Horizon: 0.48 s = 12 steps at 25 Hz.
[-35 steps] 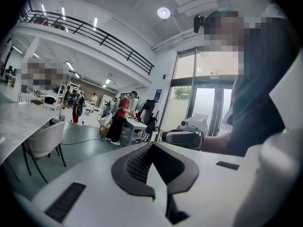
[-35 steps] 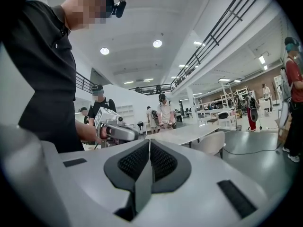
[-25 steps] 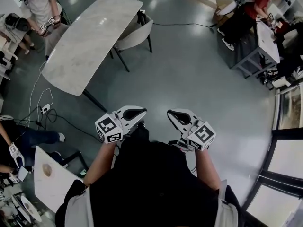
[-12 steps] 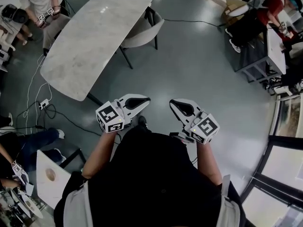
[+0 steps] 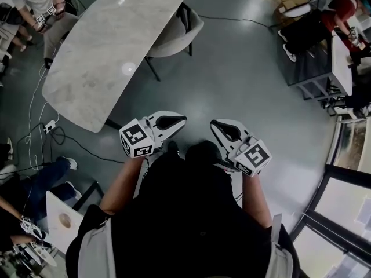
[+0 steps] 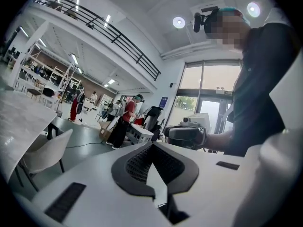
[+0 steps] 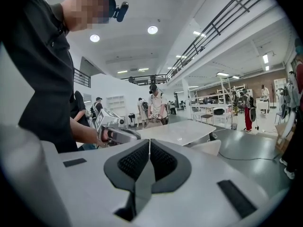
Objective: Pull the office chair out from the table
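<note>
A light grey shell chair (image 5: 173,35) on dark legs stands tucked against the right long side of the marble-topped table (image 5: 98,57). The left gripper view has that chair (image 6: 43,151) at its left beside the table (image 6: 16,122); in the right gripper view it shows as a pale back (image 7: 206,147) below the table top (image 7: 177,130). My left gripper (image 5: 177,120) and right gripper (image 5: 215,125) are held side by side in front of my body, well short of the chair. Both are shut with nothing between the pads (image 6: 152,146) (image 7: 149,144).
Cables and a power strip (image 5: 51,127) lie on the floor left of the table. People stand by another chair (image 5: 58,25) at the table's far left. Desks with people (image 5: 324,45) line the right; a small white table (image 5: 61,219) is at lower left.
The table and chair have grown larger and slid toward me in the head view as I walked closer. Both grippers keep their place in front of me, still shut.
</note>
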Each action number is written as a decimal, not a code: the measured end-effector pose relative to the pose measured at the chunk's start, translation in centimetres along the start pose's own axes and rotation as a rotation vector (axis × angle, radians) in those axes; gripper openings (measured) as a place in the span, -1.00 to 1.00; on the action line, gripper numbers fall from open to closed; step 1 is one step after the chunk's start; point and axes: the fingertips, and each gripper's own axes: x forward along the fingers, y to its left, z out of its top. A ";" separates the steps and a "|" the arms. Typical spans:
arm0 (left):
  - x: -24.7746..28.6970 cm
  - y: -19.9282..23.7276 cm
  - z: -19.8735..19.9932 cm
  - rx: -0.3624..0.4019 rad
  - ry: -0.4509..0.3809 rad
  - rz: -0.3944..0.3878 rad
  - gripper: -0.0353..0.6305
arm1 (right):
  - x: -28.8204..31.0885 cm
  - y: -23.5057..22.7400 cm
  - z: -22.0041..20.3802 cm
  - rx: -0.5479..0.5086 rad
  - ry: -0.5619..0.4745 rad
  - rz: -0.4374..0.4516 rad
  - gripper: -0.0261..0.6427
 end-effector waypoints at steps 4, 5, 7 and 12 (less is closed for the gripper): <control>2.5 2.6 -0.4 -0.021 0.030 0.010 -0.86 | 0.7 -3.6 -0.9 0.027 0.007 0.024 -0.86; 3.1 3.5 -0.2 -0.020 0.036 0.021 -0.86 | 1.1 -4.8 -1.0 0.032 0.006 0.034 -0.86; 4.6 5.6 0.3 -0.019 0.037 0.052 -0.86 | 1.7 -7.6 -1.1 0.035 0.002 0.056 -0.86; 9.0 10.4 2.2 -0.041 0.023 0.138 -0.86 | 3.0 -13.7 0.0 0.018 0.007 0.162 -0.86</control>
